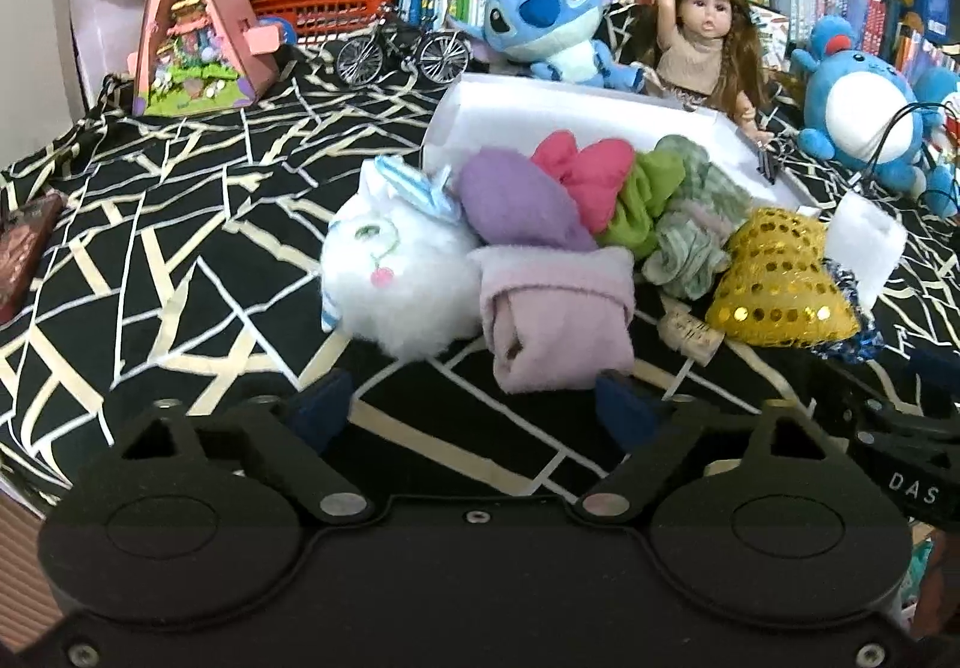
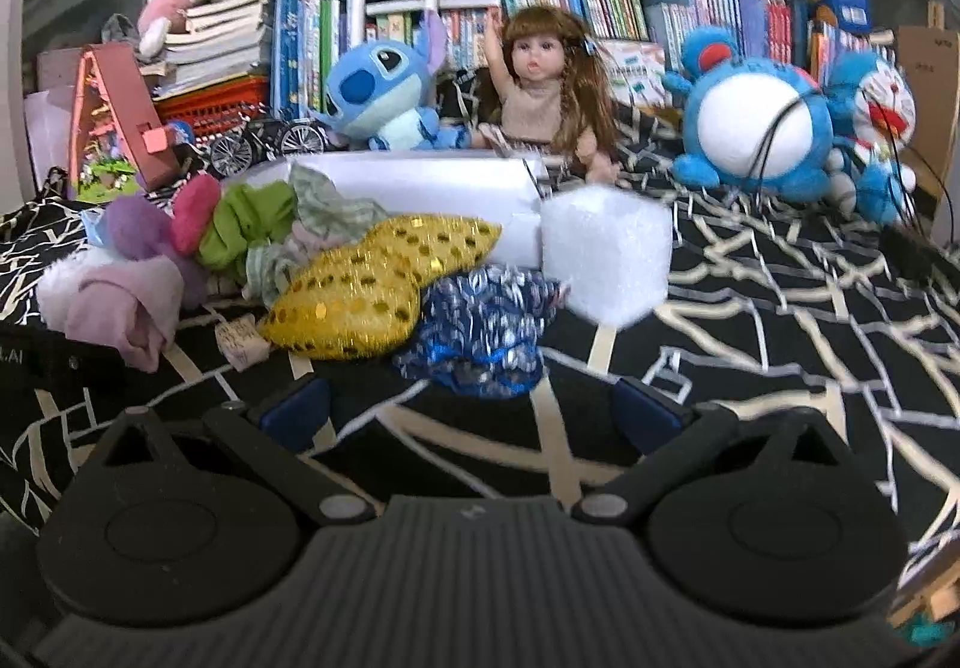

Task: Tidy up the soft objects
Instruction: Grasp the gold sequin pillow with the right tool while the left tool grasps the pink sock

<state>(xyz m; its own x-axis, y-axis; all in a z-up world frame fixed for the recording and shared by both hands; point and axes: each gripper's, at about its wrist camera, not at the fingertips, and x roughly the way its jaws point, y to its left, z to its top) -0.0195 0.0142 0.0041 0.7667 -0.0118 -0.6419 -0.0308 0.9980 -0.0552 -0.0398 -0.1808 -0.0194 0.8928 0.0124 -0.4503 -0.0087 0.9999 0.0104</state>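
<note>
A black cloth with a pale line pattern [image 1: 180, 224] is covering the table, and a wall of books and toys is standing behind it. On the cloth a white box [image 1: 576, 122] is lying open, probably waiting as the place where the soft things are going. Just in front of it the soft objects are bunching in one heap, touching one another, so either gripper is finding them within easy reach. The white plush cat [image 1: 390, 272] is sitting at the left end, and a white foam cube [image 2: 606, 260] is standing at the right end beside the box. Between them are lying a gold sequined star [image 2: 378, 290], a rolled pink cloth [image 1: 555, 308], a purple pouch [image 1: 516, 212], a blue sequined pouch [image 2: 480, 326], and green [image 1: 648, 200] and magenta scrunchies [image 1: 588, 170].

The left gripper [image 1: 474, 404] is hovering low with its fingers spread wide and nothing between them, facing the rolled pink cloth, which looks like its likely pick. The right gripper [image 2: 474, 404] is likewise standing spread and empty, facing the blue sequined pouch just ahead.
</note>
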